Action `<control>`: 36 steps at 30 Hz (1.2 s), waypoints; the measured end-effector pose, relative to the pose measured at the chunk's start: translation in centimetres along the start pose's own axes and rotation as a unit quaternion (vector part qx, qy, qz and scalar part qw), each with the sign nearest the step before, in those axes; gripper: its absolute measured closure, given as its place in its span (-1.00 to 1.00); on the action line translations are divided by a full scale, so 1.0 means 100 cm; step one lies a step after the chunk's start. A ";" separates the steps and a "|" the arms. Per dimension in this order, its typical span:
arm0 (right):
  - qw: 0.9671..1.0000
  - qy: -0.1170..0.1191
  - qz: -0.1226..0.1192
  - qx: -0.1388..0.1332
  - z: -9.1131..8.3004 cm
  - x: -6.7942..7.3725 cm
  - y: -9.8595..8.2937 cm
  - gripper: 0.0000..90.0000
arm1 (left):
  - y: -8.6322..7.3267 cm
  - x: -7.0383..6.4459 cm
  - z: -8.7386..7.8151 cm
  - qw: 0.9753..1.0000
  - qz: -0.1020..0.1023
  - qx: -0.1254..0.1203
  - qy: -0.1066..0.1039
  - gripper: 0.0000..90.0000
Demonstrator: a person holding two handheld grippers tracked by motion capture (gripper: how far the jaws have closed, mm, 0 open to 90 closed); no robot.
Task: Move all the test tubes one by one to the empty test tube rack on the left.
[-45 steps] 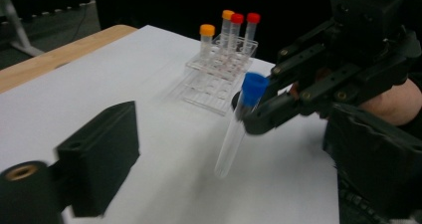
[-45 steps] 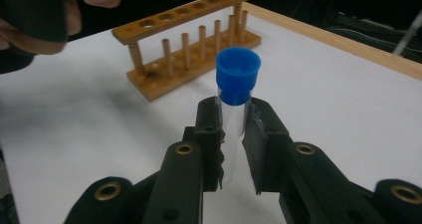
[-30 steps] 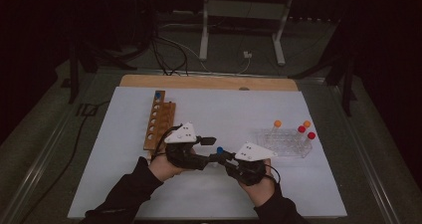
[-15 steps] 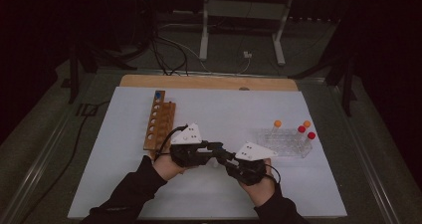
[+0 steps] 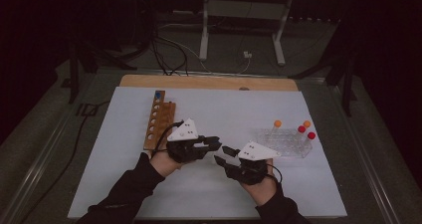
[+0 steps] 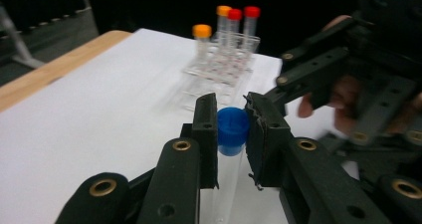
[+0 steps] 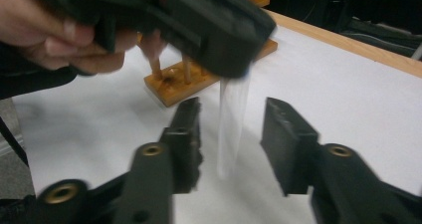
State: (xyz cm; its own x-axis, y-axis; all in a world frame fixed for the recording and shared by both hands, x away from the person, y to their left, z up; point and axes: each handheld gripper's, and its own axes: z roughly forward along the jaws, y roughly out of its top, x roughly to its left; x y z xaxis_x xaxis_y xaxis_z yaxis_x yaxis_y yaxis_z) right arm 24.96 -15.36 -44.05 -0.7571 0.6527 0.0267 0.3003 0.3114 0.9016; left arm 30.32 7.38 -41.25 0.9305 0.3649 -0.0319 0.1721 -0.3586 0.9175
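Two racks sit on the white table (image 5: 124, 184): a wooden rack (image 5: 158, 119) at left and a clear tube rack (image 5: 283, 143) with orange- and red-capped tubes at right. Between them, the left gripper (image 6: 231, 129) is clamped on the blue cap of a clear test tube (image 6: 230, 164). The right gripper (image 7: 231, 134) is spread wide around the tube's lower end, not touching it.

Dim room with only the white table (image 5: 214, 109) lit; both gripper views show motion blur.
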 end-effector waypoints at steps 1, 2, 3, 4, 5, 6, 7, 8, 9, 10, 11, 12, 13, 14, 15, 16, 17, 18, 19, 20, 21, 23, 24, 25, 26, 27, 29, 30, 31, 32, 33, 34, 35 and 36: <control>1.000 -0.001 0.001 0.000 0.000 0.000 0.000 0.10 | 0.001 0.003 -0.003 1.000 -0.002 -0.002 0.007 0.72; 1.000 -0.005 0.004 -0.003 0.000 -0.001 0.000 0.05 | 0.002 0.006 -0.006 1.000 -0.003 -0.003 0.012 0.72; 1.000 -0.005 0.004 -0.005 -0.001 -0.001 -0.001 -0.01 | 0.003 0.008 -0.009 1.000 -0.002 -0.003 0.016 0.72; 1.000 -0.006 0.004 -0.005 -0.001 -0.002 0.000 -0.09 | 0.004 0.011 -0.012 1.000 -0.001 -0.004 0.022 0.72; 1.000 -0.010 0.005 -0.008 -0.001 -0.002 0.000 -0.14 | 0.006 0.014 -0.015 1.000 -0.002 -0.004 0.027 0.72; 1.000 -0.010 0.006 -0.010 -0.002 -0.003 0.000 -0.19 | 0.007 0.016 -0.018 0.999 -0.002 -0.006 0.033 0.72; 1.000 -0.012 0.006 -0.010 -0.002 -0.003 0.000 -0.26 | 0.009 0.019 -0.021 0.999 -0.003 -0.008 0.039 0.72; 1.000 -0.014 0.006 -0.009 -0.002 -0.003 0.000 -0.32 | 0.010 0.022 -0.024 0.999 -0.004 -0.010 0.043 0.72; 1.000 -0.015 0.006 -0.010 -0.003 -0.004 0.000 -0.36 | 0.012 0.025 -0.027 0.999 -0.004 -0.011 0.050 0.72; 1.000 -0.016 0.008 -0.011 -0.003 -0.004 0.000 -0.43 | 0.013 0.027 -0.030 0.998 -0.005 -0.013 0.056 0.72; 1.000 -0.017 0.009 -0.009 -0.003 -0.004 0.000 -0.51 | 0.014 0.030 -0.033 0.998 -0.006 -0.014 0.061 0.72; 1.000 -0.018 0.010 -0.007 -0.003 -0.004 0.000 -0.57 | 0.015 0.033 -0.036 0.998 -0.006 -0.015 0.066 0.72; 1.000 -0.020 0.011 -0.010 -0.004 -0.004 0.000 -0.61 | 0.016 0.036 -0.038 0.997 -0.007 -0.015 0.073 0.72; 1.000 -0.020 0.015 -0.011 -0.004 -0.005 0.000 -0.66 | 0.018 0.038 -0.041 0.997 -0.008 -0.015 0.077 0.72; 1.000 -0.020 0.017 -0.011 -0.004 -0.006 0.000 -0.69 | 0.019 0.042 -0.044 0.996 -0.009 -0.016 0.081 0.72; 0.999 -0.022 0.020 -0.016 -0.005 -0.007 -0.001 -0.77 | 0.020 0.044 -0.046 0.996 -0.008 -0.017 0.089 0.72; 1.000 -0.014 0.023 -0.016 -0.005 -0.008 -0.001 -0.93 | 0.021 0.047 -0.049 0.995 -0.009 -0.019 0.094 0.72; 1.000 -0.003 0.028 -0.011 -0.006 -0.009 0.000 -0.98 | 0.022 0.051 -0.052 0.995 -0.010 -0.021 0.100 0.72; 1.000 -0.004 0.026 -0.013 -0.006 -0.009 0.000 -0.98 | 0.023 0.055 -0.055 0.994 -0.013 -0.022 0.106 0.72; 1.000 -0.007 0.024 -0.017 -0.007 -0.009 -0.001 -0.98 | 0.024 0.059 -0.057 0.994 -0.017 -0.024 0.109 0.72; 1.000 -0.005 0.025 -0.017 -0.008 -0.009 -0.001 -1.00 | 0.025 0.062 -0.060 0.993 -0.016 -0.023 0.119 0.72; 0.999 -0.007 0.025 -0.020 -0.009 -0.010 0.000 -1.00 | 0.027 0.069 -0.064 0.991 -0.016 -0.023 0.131 0.72; 0.999 -0.007 0.026 -0.021 -0.009 -0.010 0.000 -1.00 | 0.027 0.072 -0.067 0.990 -0.017 -0.024 0.138 0.72; 0.999 -0.011 0.025 -0.020 -0.009 -0.011 0.000 -1.00 | 0.028 0.077 -0.069 0.989 -0.019 -0.024 0.141 0.72; 0.999 -0.011 0.026 -0.022 -0.010 -0.012 0.000 -1.00 | 0.028 0.080 -0.071 0.988 -0.020 -0.024 0.149 0.72; 0.999 -0.010 0.028 -0.023 -0.010 -0.012 0.000 -1.00 | 0.028 0.084 -0.073 0.987 -0.020 -0.022 0.155 0.72; 0.999 -0.012 0.026 -0.021 -0.010 -0.013 0.000 -1.00 | 0.029 0.090 -0.078 0.986 -0.025 -0.025 0.166 0.72; 0.999 -0.013 0.027 -0.024 -0.011 -0.013 0.000 -1.00 | 0.028 0.094 -0.080 0.985 -0.026 -0.025 0.171 0.72; 0.999 -0.013 0.027 -0.025 -0.011 -0.013 0.000 -1.00 | 0.028 0.097 -0.083 0.984 -0.026 -0.025 0.176 0.72; 0.999 -0.014 0.026 -0.024 -0.011 -0.013 0.000 -1.00 | 0.027 0.100 -0.085 0.983 -0.028 -0.026 0.182 0.72; 0.999 -0.014 0.029 -0.026 -0.011 -0.013 0.000 -1.00 | 0.027 0.103 -0.088 0.982 -0.032 -0.027 0.185 0.72; 0.999 -0.014 0.028 -0.027 -0.011 -0.013 0.000 -1.00 | 0.026 0.105 -0.090 0.981 -0.033 -0.026 0.190 0.72; 0.999 -0.014 0.028 -0.025 -0.011 -0.013 0.000 -1.00 | 0.025 0.108 -0.092 0.980 -0.032 -0.026 0.197 0.72; 0.999 -0.014 0.028 -0.026 -0.011 -0.013 0.000 -1.00 | 0.024 0.111 -0.094 0.979 -0.036 -0.027 0.200 0.72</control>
State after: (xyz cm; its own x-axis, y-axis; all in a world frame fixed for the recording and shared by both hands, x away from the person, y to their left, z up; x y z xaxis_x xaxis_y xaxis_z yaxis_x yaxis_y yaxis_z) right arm 25.31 -17.03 -43.62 -0.7233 0.6875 0.0654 0.3103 0.2389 0.9201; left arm 38.02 18.60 -35.68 0.7142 0.6980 0.0512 0.2048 -0.2783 0.9384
